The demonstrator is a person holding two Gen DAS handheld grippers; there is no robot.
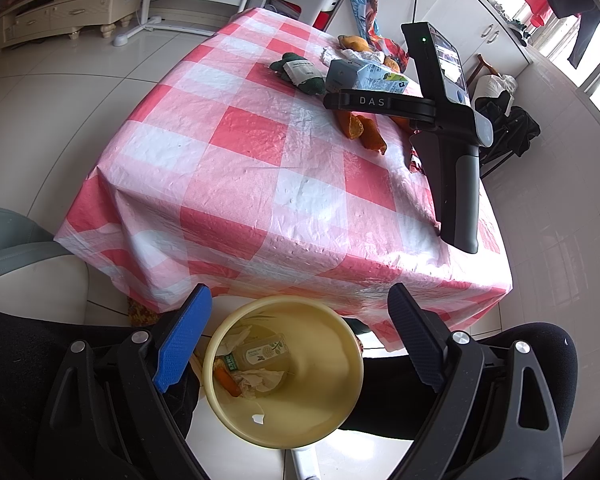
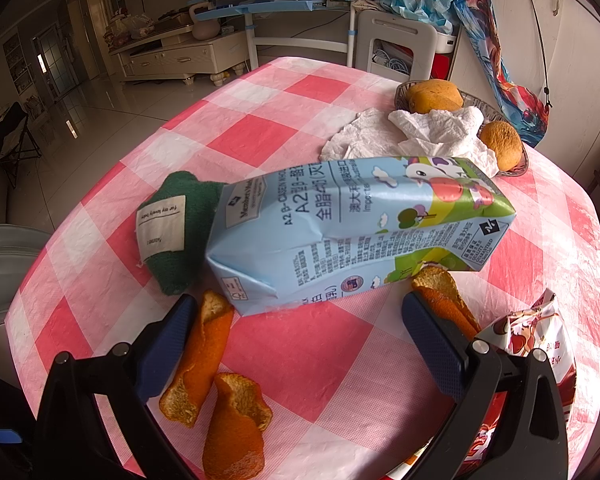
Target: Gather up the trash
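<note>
Yellow bin point(image 1: 300, 420) sits on the floor at the table's near edge, with tissue, a small bottle and peel inside. My left gripper point(image 1: 298, 344) hangs above it, jaws apart, empty. My right gripper point(image 2: 296, 344) is spread wide over the milk carton point(image 2: 352, 232); orange peels point(image 2: 204, 352) lie beside its fingers.

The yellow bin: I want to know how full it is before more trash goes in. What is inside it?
Inside the yellow bin lie a small clear bottle, crumpled tissue, an orange peel piece and a green-labelled wrapper. Anything beneath them is covered.
</note>
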